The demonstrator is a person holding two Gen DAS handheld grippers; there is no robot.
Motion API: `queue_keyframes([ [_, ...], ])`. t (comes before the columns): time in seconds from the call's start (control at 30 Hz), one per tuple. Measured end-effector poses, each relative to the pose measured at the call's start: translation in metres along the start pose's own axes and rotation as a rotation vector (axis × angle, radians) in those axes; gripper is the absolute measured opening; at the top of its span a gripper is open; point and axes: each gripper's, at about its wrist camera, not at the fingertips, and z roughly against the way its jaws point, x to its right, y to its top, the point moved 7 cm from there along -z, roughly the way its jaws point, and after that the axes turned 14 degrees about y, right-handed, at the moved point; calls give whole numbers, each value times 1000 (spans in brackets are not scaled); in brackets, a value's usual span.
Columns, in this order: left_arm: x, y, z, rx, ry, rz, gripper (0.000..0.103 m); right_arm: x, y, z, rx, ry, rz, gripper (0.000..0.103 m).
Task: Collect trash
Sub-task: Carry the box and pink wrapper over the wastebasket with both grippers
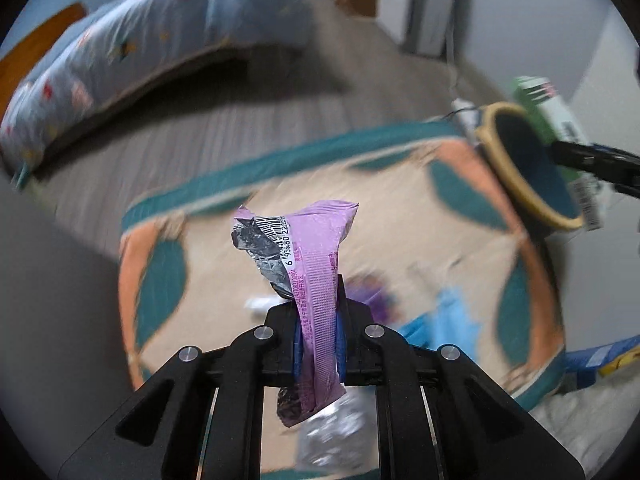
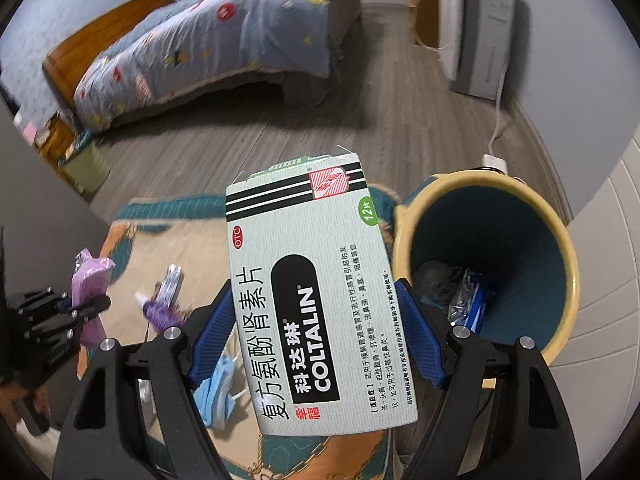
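**Bedroom floor, rug, both hands loaded**

Rug (image 2: 132, 248) beside the bed (image 2: 224, 52). My left hand-held gripper (image 1: 318, 344) is clamped on a purple wrapper (image 1: 316, 272) above the rug. My right hand-held gripper (image 2: 316, 332) grips a medicine box (image 2: 320, 300) just beside the bin (image 2: 560, 240). Mask (image 2: 218, 392) and more wrappers lie on the rug.

Two grippers are in view: the left gripper (image 1: 318, 344) and the right gripper (image 2: 316, 332). There is one purple wrapper (image 1: 316, 280), one Coltalin medicine box (image 2: 316, 300), one yellow-rimmed waste bin (image 2: 560, 248), one patterned rug (image 1: 400, 232) and one bed (image 2: 208, 52). On the rug lie one blue face mask (image 2: 218, 392), one small purple piece (image 2: 158, 312) and one silvery sachet (image 2: 170, 282).
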Motion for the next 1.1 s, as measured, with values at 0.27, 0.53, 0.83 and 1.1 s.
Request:
queue_keyframes([
  [0.27,107,60,24,87,-125,-144,13,80,9,23,70,-135,-113,76],
  [0.53,188,86,15,89,-211,-263,14,157,-4,29,85,-202,-281,76],
  [0.83,239,115,-10,89,-246,-269,15,212,-23,31,100,-259,-442,76],
  [1.1,257,147,-2,166,-301,-236,64,217,-26,33,122,-267,-479,76],
])
